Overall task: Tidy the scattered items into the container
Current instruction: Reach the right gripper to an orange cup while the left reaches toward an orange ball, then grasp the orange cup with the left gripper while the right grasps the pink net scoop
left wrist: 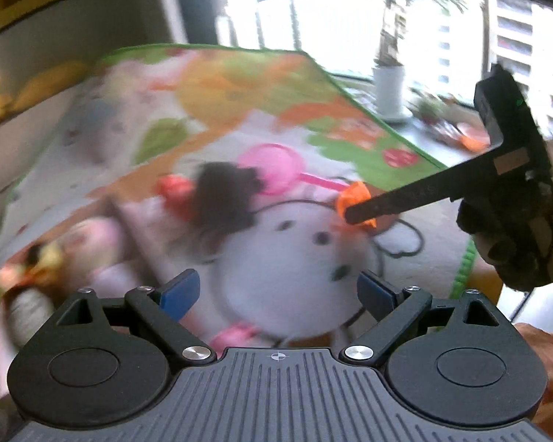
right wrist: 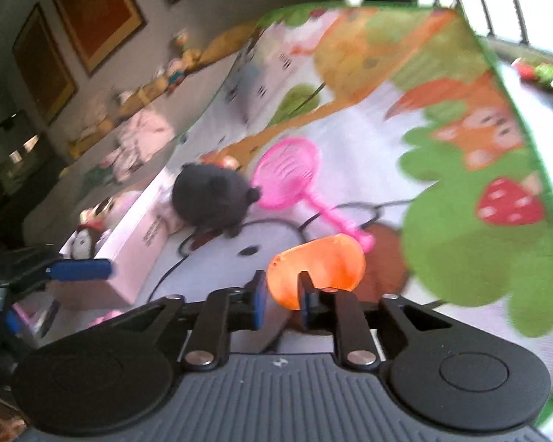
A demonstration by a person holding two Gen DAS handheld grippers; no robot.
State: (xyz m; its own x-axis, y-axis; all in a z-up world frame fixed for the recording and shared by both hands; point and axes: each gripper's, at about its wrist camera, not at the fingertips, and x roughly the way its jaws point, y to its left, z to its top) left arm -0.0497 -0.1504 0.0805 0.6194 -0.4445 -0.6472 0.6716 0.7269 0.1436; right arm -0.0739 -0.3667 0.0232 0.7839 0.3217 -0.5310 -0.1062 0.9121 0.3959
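Pinching orange toy (right wrist: pixel 315 270), right fingers (right wrist: pixel 306 296).

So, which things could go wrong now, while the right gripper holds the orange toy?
1. The right gripper pinches only the edge of the orange toy, so it might slip out on the way.
2. The black plush lies against the white container, near the carrying path; it could be knocked.
3. Both views are blurred, so the drop may miss.
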